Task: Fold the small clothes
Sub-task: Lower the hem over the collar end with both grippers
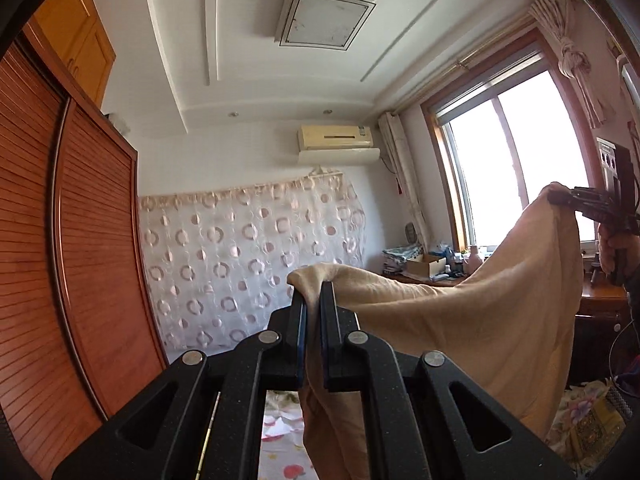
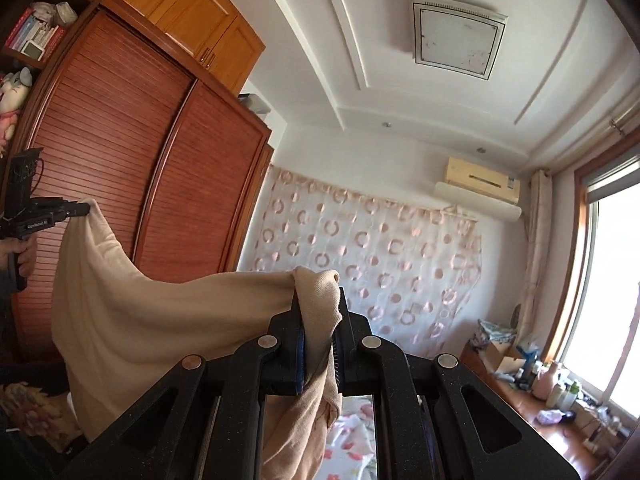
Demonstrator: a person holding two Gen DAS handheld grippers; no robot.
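The beige garment (image 1: 460,320) hangs in the air between our two grippers, lifted clear of the floral bedsheet (image 2: 352,432) that shows below the tools. Our left gripper (image 1: 314,292) has its jaws pressed together on one bunched corner, with a lump of cloth poking out above the fingertips (image 1: 299,300) and a tail of fabric dropping down behind them. Our right gripper (image 2: 318,300) pinches the opposite corner the same way, a thick wad wedged between its pads. Between the two grips the top edge sags in a shallow curve instead of running taut.

From here, we judge the main risk to be the grips themselves. Each one holds a crumpled bundle, not a flat edge, so a layer could slide out if we pull the corners apart to stretch the cloth. If we lower it while the edge sags, the body will likely land creased or doubled on the bedsheet, and the fold will come out crooked. The hanging tails may also tuck under as the garment comes down. The wooden wardrobe (image 2: 120,160) stands close on our left side, so a wide swing there could brush the cloth against it.
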